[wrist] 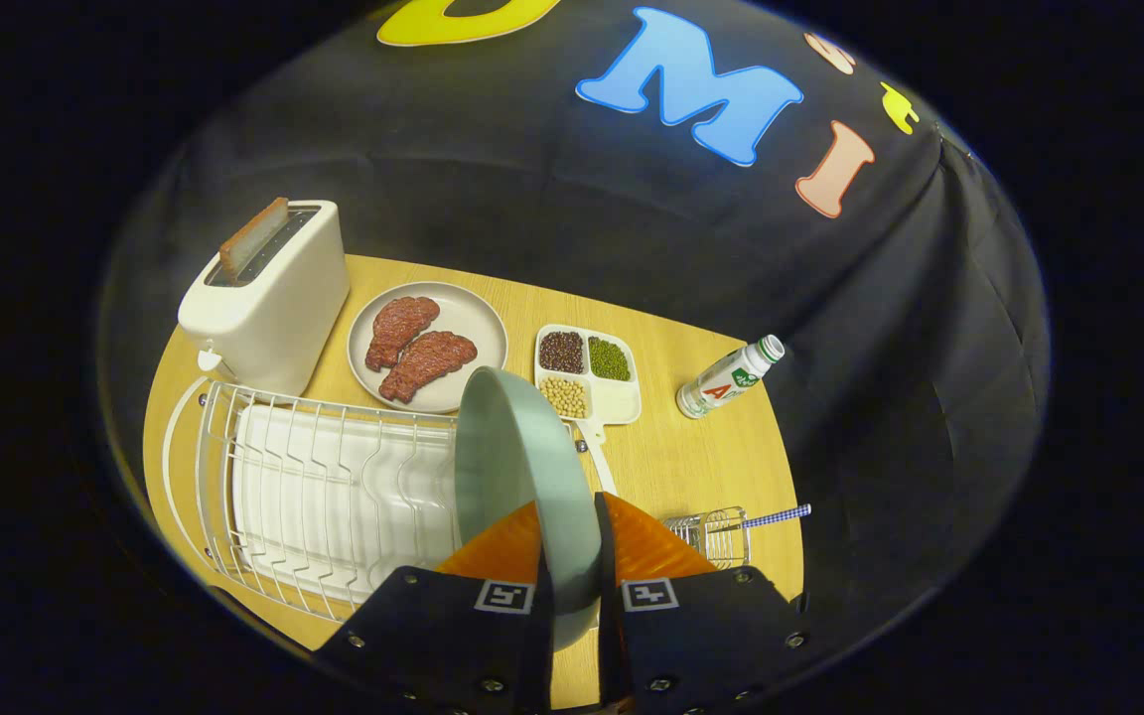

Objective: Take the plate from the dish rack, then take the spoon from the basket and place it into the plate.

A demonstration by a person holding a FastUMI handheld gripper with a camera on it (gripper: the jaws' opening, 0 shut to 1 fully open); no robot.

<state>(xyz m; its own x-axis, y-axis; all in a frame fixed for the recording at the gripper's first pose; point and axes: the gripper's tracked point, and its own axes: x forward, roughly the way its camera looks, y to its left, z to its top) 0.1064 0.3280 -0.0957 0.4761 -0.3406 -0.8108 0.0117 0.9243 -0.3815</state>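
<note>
Two orange fingers (572, 556) of your gripper are closed on the pale green plate (522, 467), one pad on each face of it, so the plate stands on edge between them and rises ahead of them above the surface (691, 457). Just to its left lies the white wire dish rack (314, 487), with its white drip tray under the wires, near the surface's left edge. The spoon (776, 515), showing a blue-and-white checked handle, sticks out of the small wire basket (716, 534) just beside your right finger, at the surface's right edge.

You can see green and red print on the small white bottle (731, 377) lying on its side near the far right edge, but it is too small to read.

Beyond the plate sit a divided dish of beans (587, 372), a round plate with two meat patties (428, 348) and a white toaster (269, 298) holding a slice, toward the far left corner. Bare wood lies open between the bottle, the bean dish and the basket.
</note>
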